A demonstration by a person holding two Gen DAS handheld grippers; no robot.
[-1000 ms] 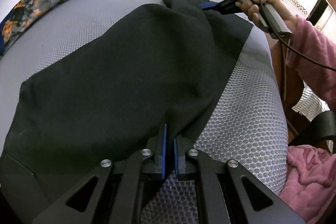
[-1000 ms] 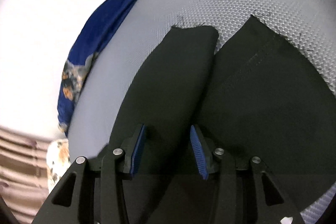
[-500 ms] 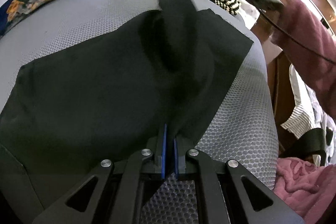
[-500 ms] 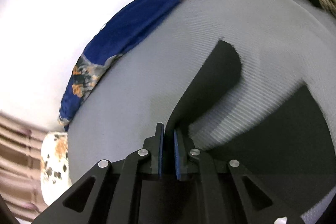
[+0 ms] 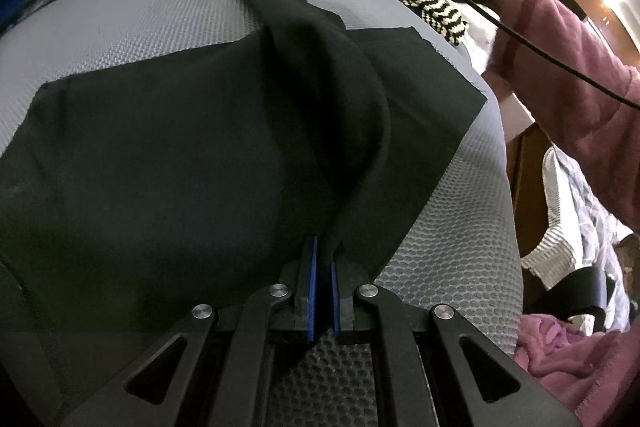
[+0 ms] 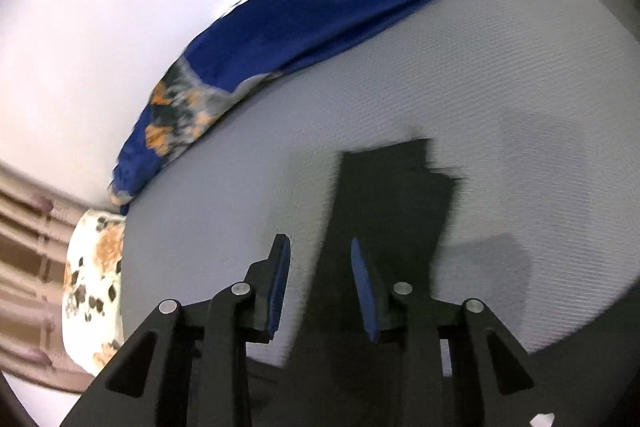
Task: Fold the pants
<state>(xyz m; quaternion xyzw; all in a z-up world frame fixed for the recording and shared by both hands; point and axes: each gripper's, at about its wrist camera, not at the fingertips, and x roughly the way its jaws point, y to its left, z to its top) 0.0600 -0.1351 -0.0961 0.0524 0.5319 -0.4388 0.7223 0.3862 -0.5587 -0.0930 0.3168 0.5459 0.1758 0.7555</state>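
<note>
Left tongs (image 5: 322,291): pressed together on a fold of the black pants (image 5: 160,155), low centre.
Right tongs (image 6: 320,287): opening; leg end released, no longer pinched.
Pants: spread on grey bed (image 5: 140,19); leg dropped far side.
</note>
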